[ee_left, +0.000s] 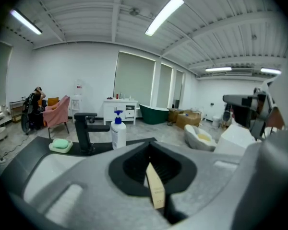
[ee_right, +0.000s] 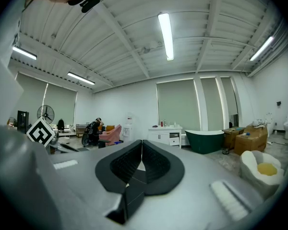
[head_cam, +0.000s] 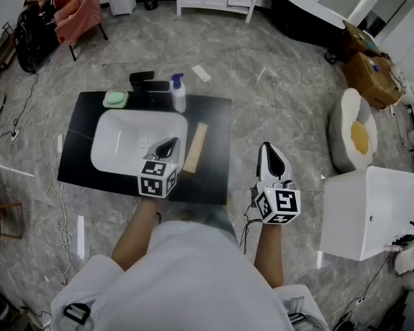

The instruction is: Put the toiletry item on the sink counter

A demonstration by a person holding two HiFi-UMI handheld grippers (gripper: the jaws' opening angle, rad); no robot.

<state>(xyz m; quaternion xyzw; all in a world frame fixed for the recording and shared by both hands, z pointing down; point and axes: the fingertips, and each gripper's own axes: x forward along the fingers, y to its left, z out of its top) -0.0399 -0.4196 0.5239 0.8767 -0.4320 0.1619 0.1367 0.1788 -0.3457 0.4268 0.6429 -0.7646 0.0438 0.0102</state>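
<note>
The toiletry item, a long tan box (head_cam: 195,147), lies flat on the black sink counter (head_cam: 214,150), just right of the white basin (head_cam: 124,140). My left gripper (head_cam: 168,145) hovers over the basin's right rim beside the box, its jaws a little apart and open. In the left gripper view the box (ee_left: 154,188) shows through that gap, with dark space on its right side. My right gripper (head_cam: 272,158) hangs over the floor right of the counter. Its pads (ee_right: 134,164) meet, so it is shut and empty.
A black faucet (head_cam: 146,83), a white pump bottle (head_cam: 179,94) and a green soap in its dish (head_cam: 115,98) stand along the counter's far edge. A white cabinet block (head_cam: 369,209) sits at the right, with a round cushion (head_cam: 353,133) beyond it. Cables lie on the floor at the left.
</note>
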